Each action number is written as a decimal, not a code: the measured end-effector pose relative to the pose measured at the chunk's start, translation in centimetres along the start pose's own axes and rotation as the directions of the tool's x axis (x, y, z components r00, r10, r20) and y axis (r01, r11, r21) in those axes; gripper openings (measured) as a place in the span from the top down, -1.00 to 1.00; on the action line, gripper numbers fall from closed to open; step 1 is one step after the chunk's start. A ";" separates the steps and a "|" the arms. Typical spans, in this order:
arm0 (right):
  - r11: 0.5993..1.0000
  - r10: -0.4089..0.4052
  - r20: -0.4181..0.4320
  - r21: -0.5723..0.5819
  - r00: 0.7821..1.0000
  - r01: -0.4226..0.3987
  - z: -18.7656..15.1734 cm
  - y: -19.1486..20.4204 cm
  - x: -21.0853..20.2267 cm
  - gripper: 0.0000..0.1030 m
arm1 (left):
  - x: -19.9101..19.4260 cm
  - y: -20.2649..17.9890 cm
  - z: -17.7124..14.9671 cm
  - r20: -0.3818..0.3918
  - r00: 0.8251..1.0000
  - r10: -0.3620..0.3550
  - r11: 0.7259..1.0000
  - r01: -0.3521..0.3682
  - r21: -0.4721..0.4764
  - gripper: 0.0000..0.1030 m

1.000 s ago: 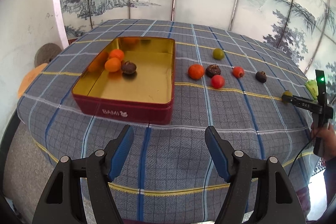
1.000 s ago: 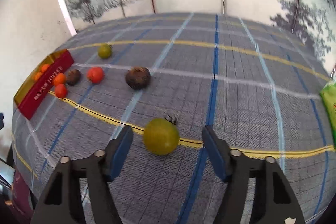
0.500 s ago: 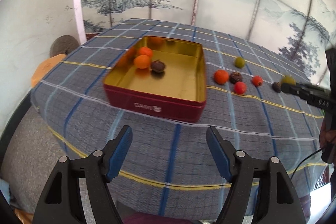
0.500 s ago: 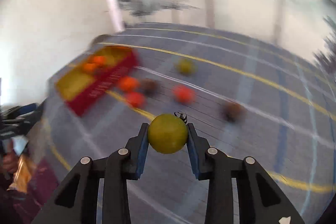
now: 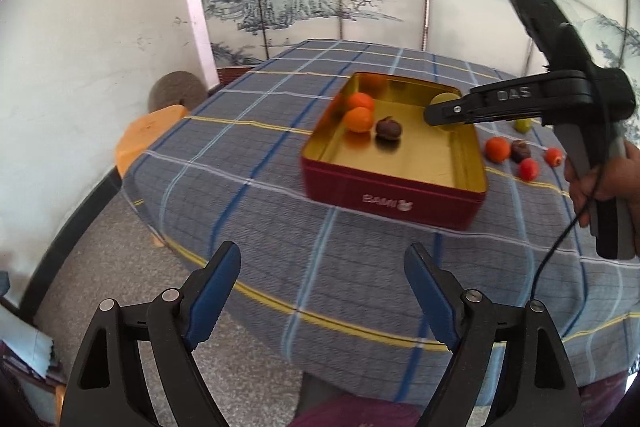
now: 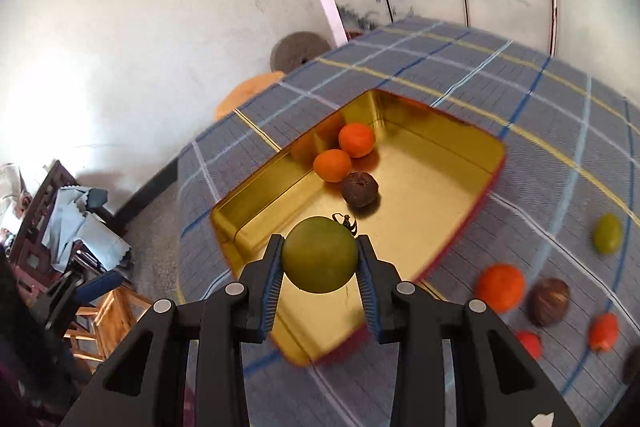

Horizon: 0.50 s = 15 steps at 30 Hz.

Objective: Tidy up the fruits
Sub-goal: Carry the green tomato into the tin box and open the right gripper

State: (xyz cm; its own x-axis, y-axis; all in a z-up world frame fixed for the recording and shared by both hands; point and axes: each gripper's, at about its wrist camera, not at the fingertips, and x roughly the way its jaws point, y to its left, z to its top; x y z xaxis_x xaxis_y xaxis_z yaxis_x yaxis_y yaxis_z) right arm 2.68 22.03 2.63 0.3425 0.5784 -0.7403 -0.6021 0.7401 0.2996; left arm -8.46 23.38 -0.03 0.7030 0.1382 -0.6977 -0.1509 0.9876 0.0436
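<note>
My right gripper (image 6: 319,263) is shut on a green fruit (image 6: 319,254), which hangs over the near end of the red tin (image 6: 460,231) with a gold inside. Two orange fruits (image 6: 344,153) and a dark brown fruit (image 6: 359,189) lie in the tin. In the left wrist view the right gripper (image 5: 438,111) reaches over the tin (image 5: 394,197) from the right, the green fruit (image 5: 442,99) half hidden by its finger. My left gripper (image 5: 322,293) hovers near the table's front edge, its jaws opening with nothing between them.
Loose fruits lie on the checked cloth (image 5: 260,155) right of the tin: an orange one (image 6: 500,287), a brown one (image 6: 548,301), small red ones (image 6: 602,331) and a green one (image 6: 607,233). An orange stool (image 5: 148,135) stands left of the table. A hand (image 5: 608,179) holds the right gripper.
The right gripper closed on the green fruit, lifted it and carried it left over the tin. The left gripper drifted left and its jaws widened.
</note>
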 end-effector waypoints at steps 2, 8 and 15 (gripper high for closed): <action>1.000 -0.020 -0.028 -0.006 0.999 0.020 0.6 0.3 1.4 0.36 | 0.4 0.5 -0.2 -0.011 1.000 0.003 1.000 -0.003 -0.006 -0.64; 0.999 -0.044 -0.086 0.008 0.995 0.045 2.2 0.8 4.5 0.35 | 1.3 1.5 -0.7 -0.036 0.999 0.014 1.000 -0.015 -0.016 -0.64; 0.997 -0.073 -0.131 -0.007 0.989 0.073 3.4 2.5 7.2 0.34 | 1.9 2.1 -1.2 -0.052 0.998 0.032 0.999 -0.032 -0.008 -0.67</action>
State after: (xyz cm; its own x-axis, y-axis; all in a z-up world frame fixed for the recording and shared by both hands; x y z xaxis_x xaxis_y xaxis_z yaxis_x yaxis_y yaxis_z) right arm 6.15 29.20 0.08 0.2881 0.4725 -0.8329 -0.5808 0.7778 0.2403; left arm -8.30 25.59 -2.11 0.6606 0.1657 -0.7322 -0.1789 0.9820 0.0607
